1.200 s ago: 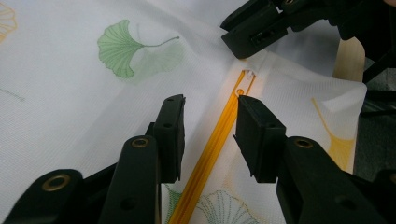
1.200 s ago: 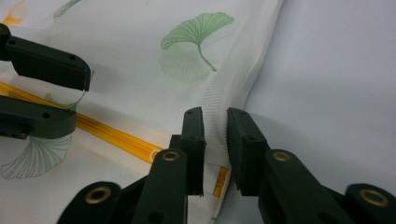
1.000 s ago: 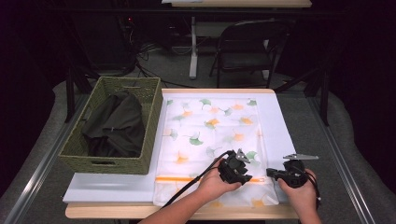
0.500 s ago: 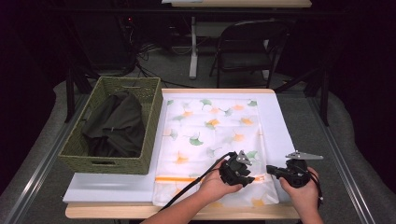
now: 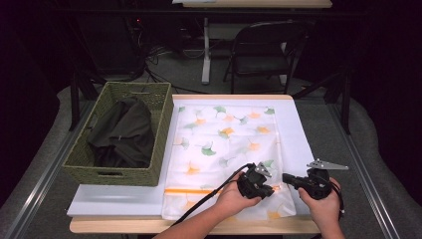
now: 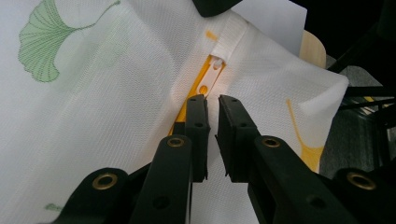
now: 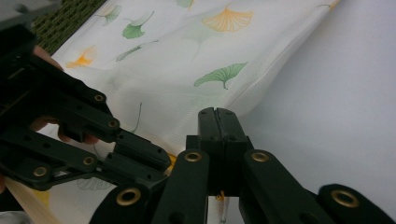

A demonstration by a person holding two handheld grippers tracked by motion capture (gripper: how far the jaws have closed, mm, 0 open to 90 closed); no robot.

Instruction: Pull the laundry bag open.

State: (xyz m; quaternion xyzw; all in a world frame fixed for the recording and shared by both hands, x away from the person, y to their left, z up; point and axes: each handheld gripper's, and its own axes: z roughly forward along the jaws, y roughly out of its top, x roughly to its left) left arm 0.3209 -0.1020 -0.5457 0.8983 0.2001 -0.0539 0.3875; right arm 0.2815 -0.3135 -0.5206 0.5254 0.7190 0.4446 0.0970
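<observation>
A wooden table [image 5: 199, 226] stands in a dark room, with one white mesh laundry bag [image 5: 224, 149] printed with ginkgo leaves lying flat beside one green woven basket [image 5: 94, 164] of dark clothes [image 5: 122, 132]. Since a moment ago the two grippers have come closer together at the bag's near right corner. The left gripper [image 6: 212, 105] has its jaws a narrow gap apart at the orange zipper [image 6: 196, 93], and the right gripper [image 7: 215, 114] is pinched tight, though I cannot tell if it holds anything.

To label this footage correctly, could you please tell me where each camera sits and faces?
High view: above the table's near side, looking forward and down; forearms, both hands.
Left gripper view: on the left gripper, facing the mesh bag's yellow zipper.
Right gripper view: on the right gripper, facing the bag edge.
All share the bag.
</observation>
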